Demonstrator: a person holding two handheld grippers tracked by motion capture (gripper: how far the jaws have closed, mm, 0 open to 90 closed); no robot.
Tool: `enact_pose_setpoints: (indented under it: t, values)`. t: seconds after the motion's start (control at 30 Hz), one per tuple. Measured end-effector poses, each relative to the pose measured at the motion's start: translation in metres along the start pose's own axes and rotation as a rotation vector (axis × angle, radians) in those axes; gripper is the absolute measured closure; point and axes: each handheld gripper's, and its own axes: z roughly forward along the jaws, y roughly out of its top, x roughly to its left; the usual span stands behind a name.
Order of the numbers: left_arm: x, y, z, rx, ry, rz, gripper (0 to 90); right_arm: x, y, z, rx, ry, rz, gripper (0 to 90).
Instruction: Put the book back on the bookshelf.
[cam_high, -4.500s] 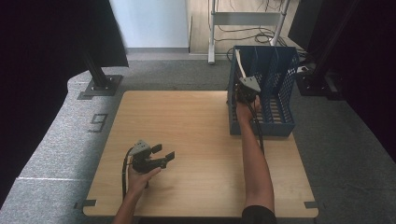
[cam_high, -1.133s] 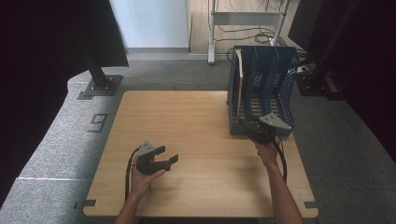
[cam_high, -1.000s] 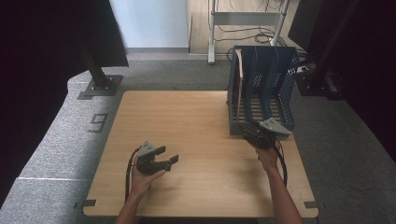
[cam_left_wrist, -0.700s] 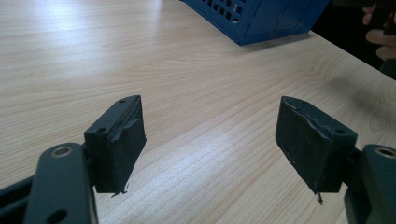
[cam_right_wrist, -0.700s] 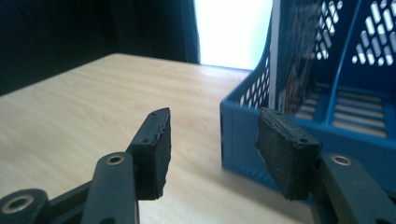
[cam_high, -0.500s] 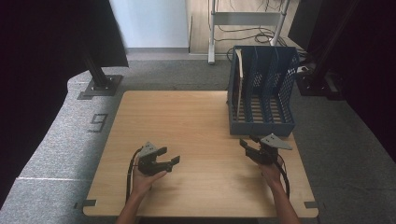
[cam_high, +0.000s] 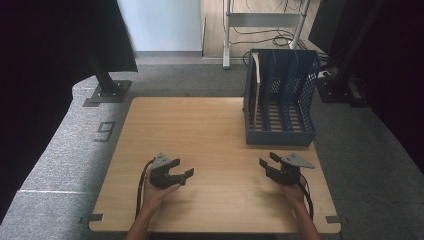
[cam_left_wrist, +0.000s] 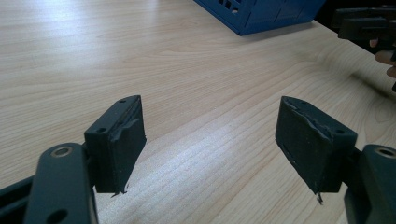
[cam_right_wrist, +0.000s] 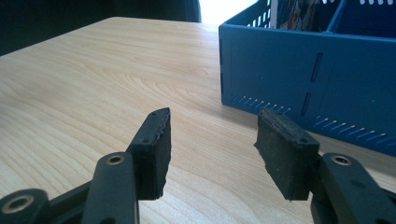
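The wooden table (cam_high: 210, 135) spans the middle of the high view, standing on grey carpet (cam_high: 55, 165) with a dark curtain (cam_high: 55, 45) to the left. On the far right part of the table stands a blue file rack (cam_high: 282, 97), upright, its slotted compartments open to the top; a thin book or folder (cam_high: 256, 87) stands in the leftmost compartment, and what the other compartments contain cannot be made out. In the right gripper view the rack's near wall (cam_right_wrist: 303, 84) rises just beyond the jaws, apart from them. The right hand-held gripper (cam_high: 272, 167) sits low over the near right part of the table, in front of the rack and near it but not touching it, with the person's right hand (cam_high: 294, 192) behind it and a grey three-cornered plate on top. Its jaws stand released, with bare wood between the pads (cam_right_wrist: 156, 144). The left hand-held gripper (cam_high: 182, 175) lies near the table's front edge, left of centre and well apart from the rack, held in the left hand (cam_high: 152, 192). Its jaws are also released, wide apart, the pads (cam_left_wrist: 119, 140) hovering over bare table; the right hand-held gripper (cam_left_wrist: 369, 30) shows in that view's far right corner.
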Motion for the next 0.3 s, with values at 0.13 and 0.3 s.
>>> enact_pose_setpoints:
  t: [0.13,0.3]
  values:
    - [0.0010,0.0000,-0.0001,0.000,0.002,-0.002,24.2,0.0006,0.0002,-0.0001,0.001,0.002,-0.006,44.6]
    - [0.0019,-0.0008,0.0012,0.003,0.005,-0.005,24.1,0.0003,-0.0006,0.0012,0.013,-0.004,-0.015,44.5]
